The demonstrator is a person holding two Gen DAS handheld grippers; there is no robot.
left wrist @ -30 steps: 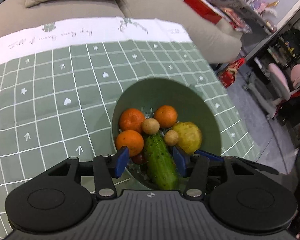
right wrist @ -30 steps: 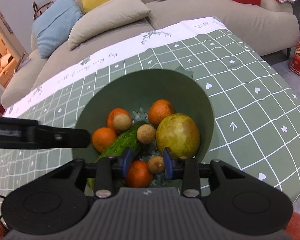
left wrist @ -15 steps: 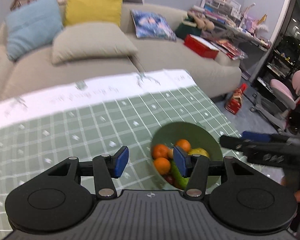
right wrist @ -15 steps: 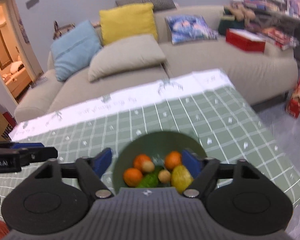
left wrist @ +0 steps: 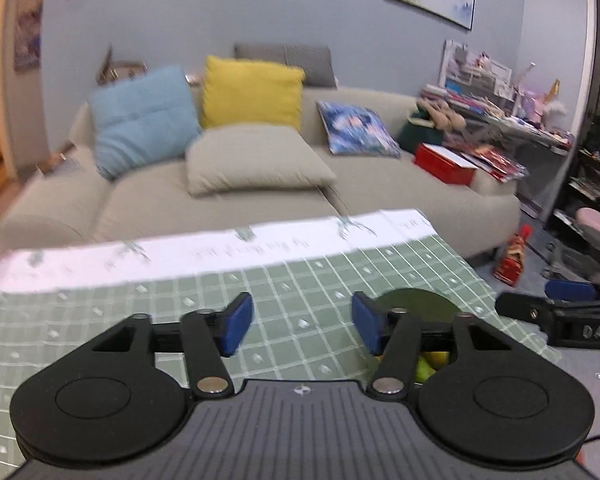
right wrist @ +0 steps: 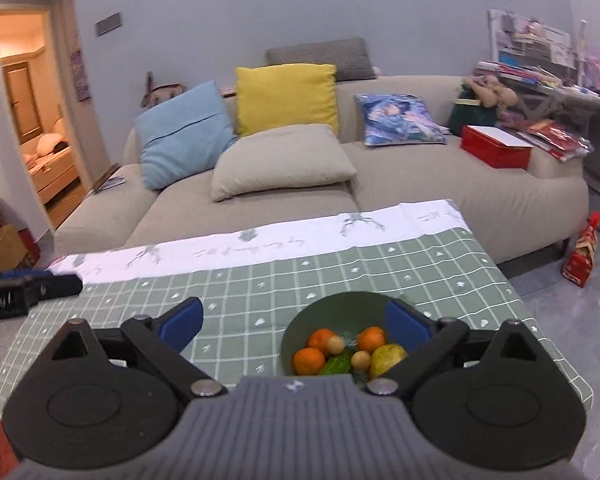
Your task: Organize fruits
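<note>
A dark green bowl [right wrist: 340, 305] sits on the green checked tablecloth [right wrist: 260, 292] near its right front. It holds oranges [right wrist: 309, 361], a cucumber [right wrist: 337, 364], a yellow-green pear [right wrist: 387, 358] and small brown round fruits [right wrist: 360, 359]. My right gripper [right wrist: 294, 322] is wide open and empty, raised above and behind the bowl. My left gripper [left wrist: 302, 327] is open and empty, raised to the bowl's left; the bowl [left wrist: 414, 304] is mostly hidden behind its right finger.
A beige sofa [right wrist: 380, 176] with blue, yellow, grey and patterned cushions stands behind the table. A red box [right wrist: 496, 146] lies on its right end. A cluttered desk [right wrist: 556, 76] is at far right. A red carton [right wrist: 580, 256] stands on the floor.
Both grippers have risen and pulled back from the bowl, so the fruit looks smaller and lower. The right gripper has opened wide. The left stays open.
</note>
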